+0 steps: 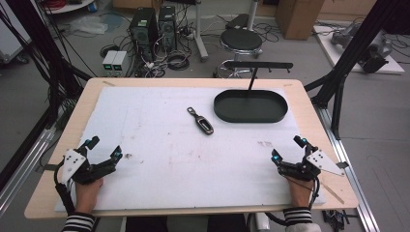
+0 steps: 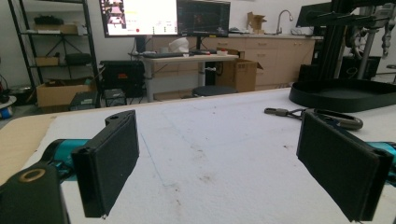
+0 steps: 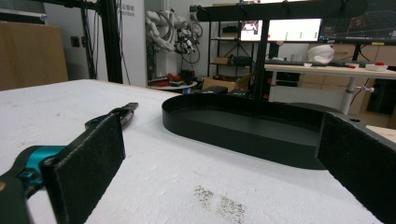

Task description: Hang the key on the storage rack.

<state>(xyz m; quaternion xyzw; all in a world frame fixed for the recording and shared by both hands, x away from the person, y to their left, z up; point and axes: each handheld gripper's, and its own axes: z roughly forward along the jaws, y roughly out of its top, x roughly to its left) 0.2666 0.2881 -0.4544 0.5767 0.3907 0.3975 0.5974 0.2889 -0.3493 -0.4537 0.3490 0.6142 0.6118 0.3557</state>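
A dark key fob with a metal loop (image 1: 200, 120) lies on the white foam mat near the table's middle; it also appears far off as the fob (image 2: 322, 116) and the fob (image 3: 114, 116). Right of it stands a black oval tray (image 1: 250, 107) with an upright post and crossbar, seen again as the tray (image 2: 345, 95) and the tray (image 3: 243, 133). My left gripper (image 1: 103, 148) rests near the front left, jaws wide apart and empty. My right gripper (image 1: 287, 149) rests near the front right, also open with nothing between its pads.
The white mat (image 1: 159, 159) covers most of the wooden table (image 1: 300, 89). A black stool (image 1: 241, 41), computer towers (image 1: 152, 29) and cables stand on the floor beyond the far edge. Black frame posts (image 1: 345, 63) rise at the table's right and left.
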